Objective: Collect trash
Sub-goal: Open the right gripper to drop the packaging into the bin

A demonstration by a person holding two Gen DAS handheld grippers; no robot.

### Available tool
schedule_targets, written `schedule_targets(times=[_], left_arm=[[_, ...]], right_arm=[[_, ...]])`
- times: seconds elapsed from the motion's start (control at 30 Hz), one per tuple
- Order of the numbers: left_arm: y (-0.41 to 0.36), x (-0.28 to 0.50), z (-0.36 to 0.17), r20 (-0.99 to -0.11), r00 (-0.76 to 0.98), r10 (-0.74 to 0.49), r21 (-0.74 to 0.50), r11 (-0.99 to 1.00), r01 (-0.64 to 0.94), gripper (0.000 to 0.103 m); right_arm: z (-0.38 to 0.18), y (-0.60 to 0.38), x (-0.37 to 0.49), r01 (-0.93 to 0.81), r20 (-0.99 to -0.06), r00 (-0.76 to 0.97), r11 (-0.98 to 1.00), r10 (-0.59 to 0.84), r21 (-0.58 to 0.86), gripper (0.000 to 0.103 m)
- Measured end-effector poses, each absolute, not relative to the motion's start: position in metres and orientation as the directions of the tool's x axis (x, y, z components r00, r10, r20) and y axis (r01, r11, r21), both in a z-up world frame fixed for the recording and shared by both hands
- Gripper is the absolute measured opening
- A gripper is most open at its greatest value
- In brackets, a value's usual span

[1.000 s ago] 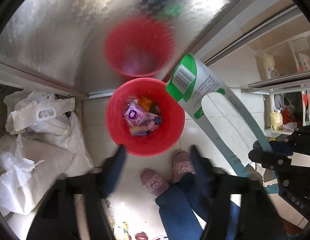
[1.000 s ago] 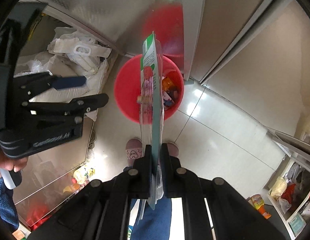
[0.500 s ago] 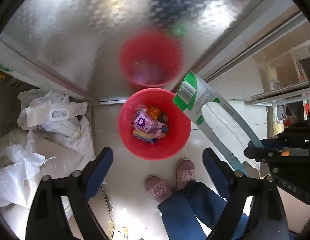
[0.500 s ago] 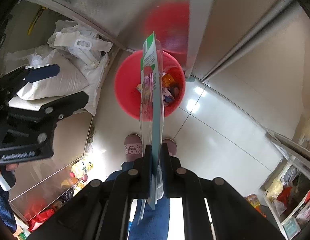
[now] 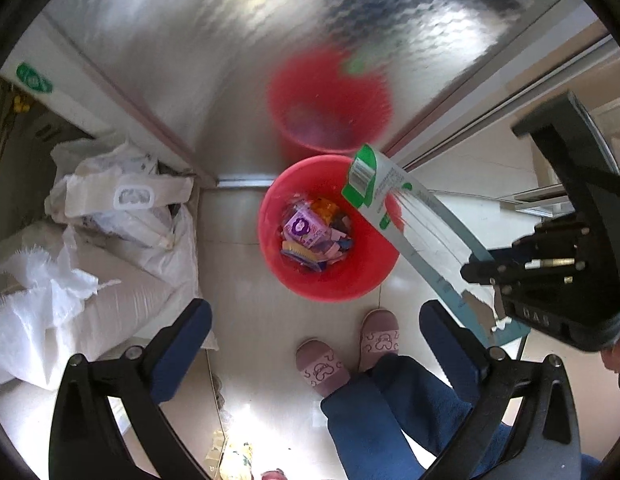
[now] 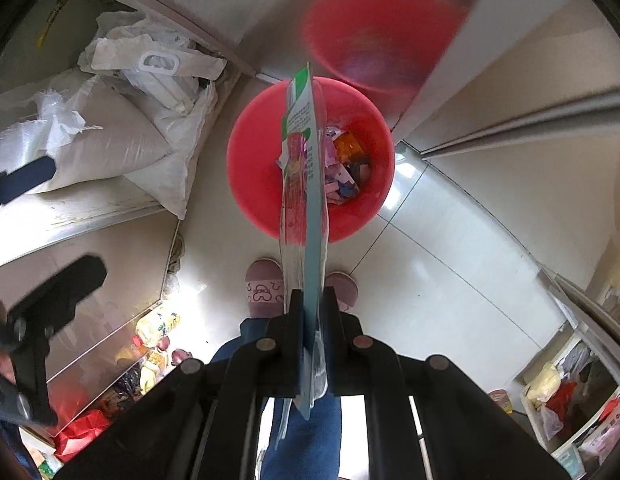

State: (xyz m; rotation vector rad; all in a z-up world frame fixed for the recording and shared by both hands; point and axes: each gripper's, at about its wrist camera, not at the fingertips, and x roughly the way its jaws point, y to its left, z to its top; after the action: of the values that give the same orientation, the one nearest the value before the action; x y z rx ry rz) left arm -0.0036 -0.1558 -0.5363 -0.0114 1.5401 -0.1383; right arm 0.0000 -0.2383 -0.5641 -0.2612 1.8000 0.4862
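The floor (image 5: 245,320) was pale glossy tile with thin dark joints, bright with glare near the person's pink slippers (image 5: 322,368). A red bin (image 5: 330,280) stood on it against a brushed metal panel (image 5: 189,60) whose dimpled surface mirrored the bin as a red blur. Wrappers (image 5: 310,232) lay in the bin's bottom. White sacks (image 5: 109,248) were heaped to one side on a low ledge; open shelves (image 6: 570,392) with packets stood at the other. The right gripper (image 6: 311,300) was clamped tight on a long flat card pack (image 6: 305,168), green at its far end, which reached out above the bin's rim. The left gripper (image 5: 316,328) pointed straight down, its jaws opening wide with nothing between them, blue pads (image 5: 185,340) apart over the floor.
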Motion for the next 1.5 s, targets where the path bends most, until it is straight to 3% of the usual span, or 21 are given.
schedule_targets(times=[0.2, 0.27, 0.33, 0.37, 0.7, 0.87, 1.07, 1.13, 1.23, 1.5], left_arm=[[-0.147, -0.009, -0.538, -0.994, 0.022, -0.109, -0.108, 0.994, 0.026, 0.103], [-0.144, -0.011, -0.538, -0.992, 0.029, -0.123, -0.122, 0.992, 0.008, 0.103], [-0.141, -0.012, -0.535, -0.992, 0.033, -0.120, -0.120, 0.993, -0.001, 0.103], [-0.140, -0.012, -0.534, -0.992, 0.037, -0.119, -0.119, 0.993, -0.002, 0.103], [-0.141, -0.021, -0.512, -0.987, 0.073, -0.144, -0.143, 0.989, 0.023, 0.103], [-0.142, -0.032, -0.478, -0.984, 0.117, -0.131, -0.128, 0.991, 0.031, 0.103], [-0.140, -0.053, -0.405, -0.967, 0.209, -0.144, -0.138, 0.990, 0.044, 0.103], [-0.141, -0.063, -0.376, -0.961, 0.244, -0.131, -0.122, 0.991, 0.052, 0.103], [-0.142, -0.080, -0.331, -0.948, 0.294, -0.123, -0.112, 0.992, 0.054, 0.103], [-0.141, -0.138, -0.215, -0.895, 0.431, -0.113, -0.107, 0.994, 0.038, 0.103]], right_arm=[[-0.565, -0.226, 0.004, -0.461, -0.962, -0.268, 0.871, 0.047, 0.171, 0.009], [-0.564, -0.222, 0.005, -0.476, -0.967, -0.250, 0.864, 0.050, 0.168, 0.025], [-0.561, -0.223, 0.005, -0.478, -0.970, -0.233, 0.860, 0.071, 0.178, 0.054], [-0.560, -0.225, 0.005, -0.476, -0.971, -0.224, 0.860, 0.080, 0.181, 0.056], [-0.535, -0.228, -0.006, -0.481, -0.985, -0.117, 0.861, 0.125, 0.166, 0.057], [-0.503, -0.231, -0.019, -0.479, -0.989, -0.032, 0.866, 0.144, 0.141, 0.067], [-0.431, -0.236, -0.042, -0.465, -0.976, 0.069, 0.872, 0.206, 0.151, 0.069], [-0.402, -0.239, -0.053, -0.459, -0.967, 0.111, 0.875, 0.231, 0.156, 0.082], [-0.356, -0.241, -0.073, -0.457, -0.951, 0.164, 0.874, 0.264, 0.164, 0.092], [-0.239, -0.248, -0.135, -0.427, -0.901, 0.345, 0.899, 0.265, 0.101, 0.102]])
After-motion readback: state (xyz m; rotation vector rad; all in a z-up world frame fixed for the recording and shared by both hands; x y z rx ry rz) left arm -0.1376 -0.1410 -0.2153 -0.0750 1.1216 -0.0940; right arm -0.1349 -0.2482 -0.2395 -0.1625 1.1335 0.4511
